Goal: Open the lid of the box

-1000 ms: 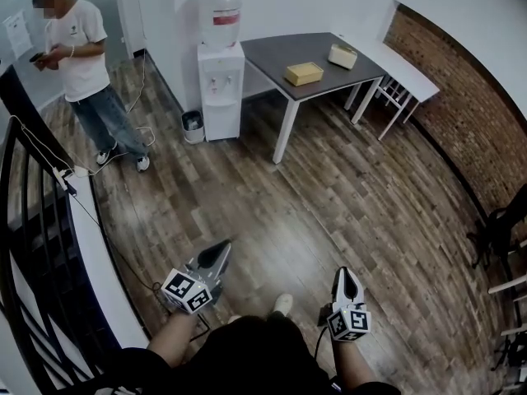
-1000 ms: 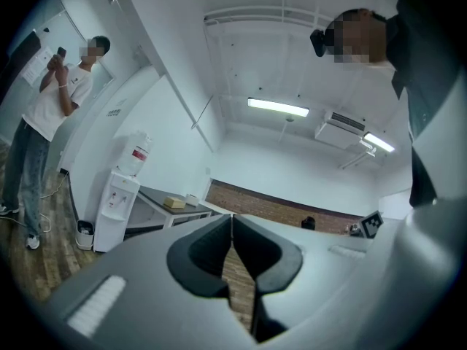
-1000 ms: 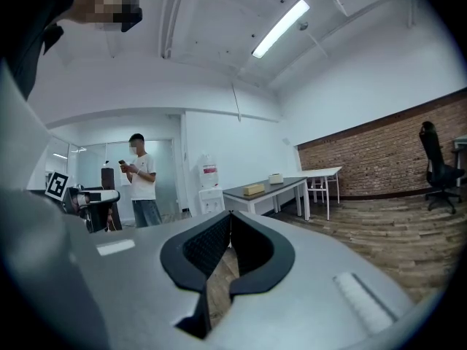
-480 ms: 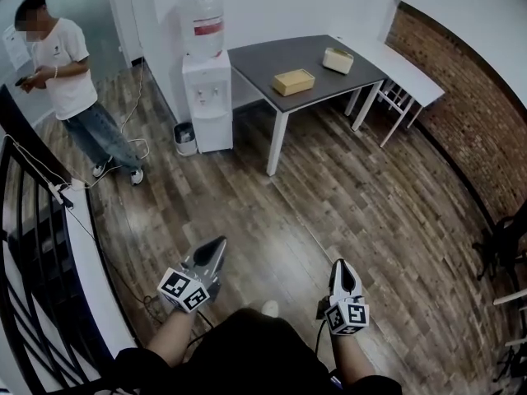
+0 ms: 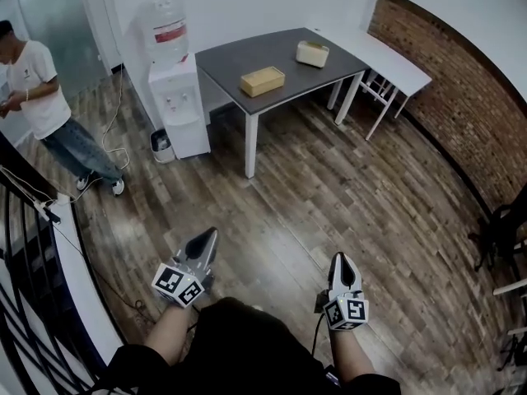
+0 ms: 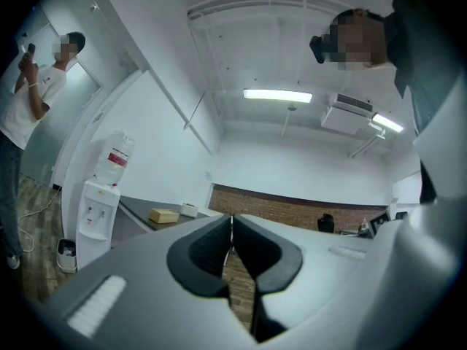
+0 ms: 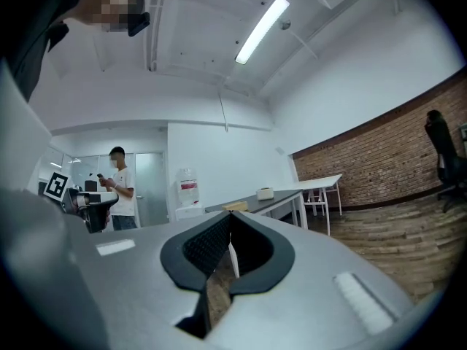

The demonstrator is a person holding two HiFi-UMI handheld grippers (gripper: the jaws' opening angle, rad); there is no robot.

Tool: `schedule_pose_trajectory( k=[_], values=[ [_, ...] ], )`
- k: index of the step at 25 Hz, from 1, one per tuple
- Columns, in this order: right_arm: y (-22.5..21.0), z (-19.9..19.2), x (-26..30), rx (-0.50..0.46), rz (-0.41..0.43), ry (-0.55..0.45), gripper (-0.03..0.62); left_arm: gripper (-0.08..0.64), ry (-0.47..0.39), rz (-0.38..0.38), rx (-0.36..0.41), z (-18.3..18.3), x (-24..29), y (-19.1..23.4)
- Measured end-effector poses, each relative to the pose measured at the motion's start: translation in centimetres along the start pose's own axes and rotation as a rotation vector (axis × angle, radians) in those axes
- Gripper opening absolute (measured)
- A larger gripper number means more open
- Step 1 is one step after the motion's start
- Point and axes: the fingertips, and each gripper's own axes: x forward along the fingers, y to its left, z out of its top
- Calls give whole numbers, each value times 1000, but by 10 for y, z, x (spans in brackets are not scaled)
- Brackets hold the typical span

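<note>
The left gripper (image 5: 205, 239) is held low before the body, at the left of the head view, and the right gripper (image 5: 342, 260) at the right; the two are kept well apart. Both are pointed forward and about level, the left one angled slightly toward the right one. Each is carried at the end of a bare forearm, the left forearm (image 5: 165, 336) and the right forearm (image 5: 350, 356). The left cube (image 5: 177, 284) and the right cube (image 5: 347, 312) are turned up toward the head. In each gripper view the jaws are seen closed, tips together, with nothing gripped.
</note>
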Motion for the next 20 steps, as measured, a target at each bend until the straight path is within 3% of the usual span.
schedule_pose_trajectory(
  k=[10,14,20],
  values=[
    [-46,-3,13,24,-102,13,3,0,46,-67,-46,-19,69,8],
    [-66,7,43,5,-137,-2,3,0,33,-113,-74,-26,116,22],
    [-85,42,110,-36,-157,-50,3,0,-21,-178,-95,-5,187,48]
  ],
)
